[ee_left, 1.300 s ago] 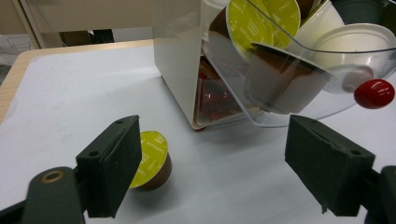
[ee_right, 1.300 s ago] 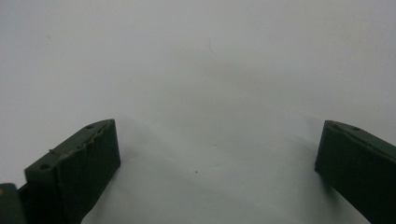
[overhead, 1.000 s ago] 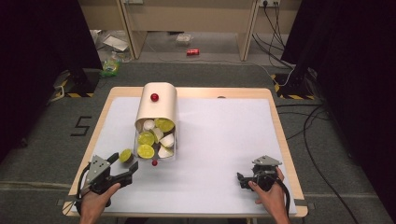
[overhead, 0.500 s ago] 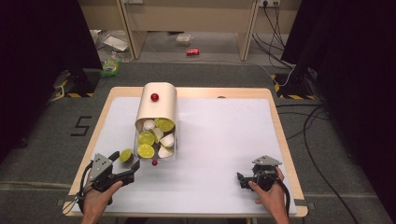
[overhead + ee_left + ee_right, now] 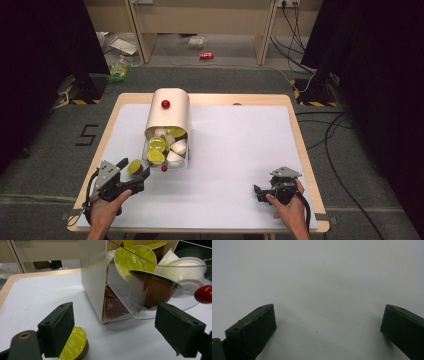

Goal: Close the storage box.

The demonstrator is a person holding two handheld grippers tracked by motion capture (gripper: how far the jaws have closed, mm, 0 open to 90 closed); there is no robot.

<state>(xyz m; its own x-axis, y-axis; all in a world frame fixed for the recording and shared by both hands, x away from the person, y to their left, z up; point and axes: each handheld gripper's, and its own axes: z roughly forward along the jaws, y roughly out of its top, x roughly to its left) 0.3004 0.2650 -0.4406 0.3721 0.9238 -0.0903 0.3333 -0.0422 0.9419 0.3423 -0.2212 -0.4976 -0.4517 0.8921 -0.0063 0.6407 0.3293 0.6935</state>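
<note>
Yellow-lidded capsule (image 5: 75, 345) on the table beside the wide-open, empty left hand-held gripper (image 5: 120, 327); right hand-held gripper (image 5: 328, 330) likewise open, empty.

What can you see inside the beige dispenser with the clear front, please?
Inside the dispenser, behind its clear front, lie piled coffee capsules: several with yellow-green lids, some white ones, one showing a brown body. The opaque beige shell hides whatever sits farther up.

capsule (image 5: 134, 166) — yellow-green lid | tilted on white mat | beside dispenser (image 5: 169, 116)
</note>
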